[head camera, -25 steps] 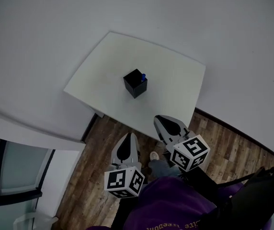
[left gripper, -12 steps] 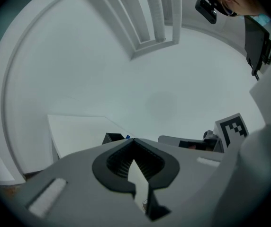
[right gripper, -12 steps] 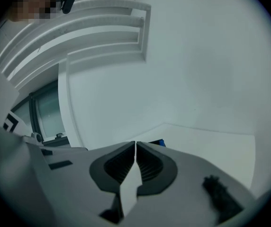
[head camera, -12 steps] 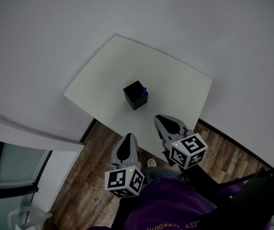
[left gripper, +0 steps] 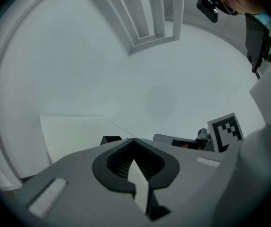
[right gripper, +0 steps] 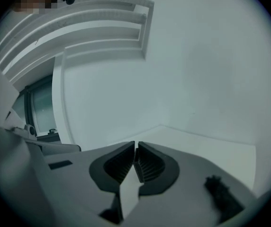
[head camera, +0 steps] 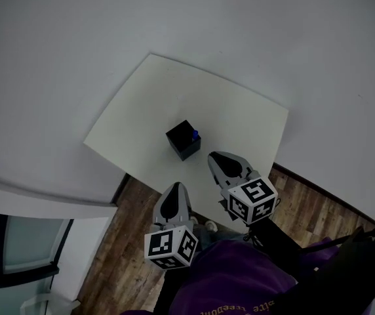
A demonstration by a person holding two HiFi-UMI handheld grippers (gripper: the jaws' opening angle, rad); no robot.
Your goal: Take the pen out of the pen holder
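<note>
The pen pokes up from the pen holder, ahead and slightly left of the right gripper, which is nearer than the left gripper; both jaws are closed and empty.

- A plain, office-like room: a bare white worktop stands in a corner of blank white walls.
- The floor below is wood plank.
- A black pen holder is the only thing on the worktop.
- A dark-framed glass panel is at the left, and what looks like a dark chair at the lower right.
- White slatted shelving runs along a wall.
</note>
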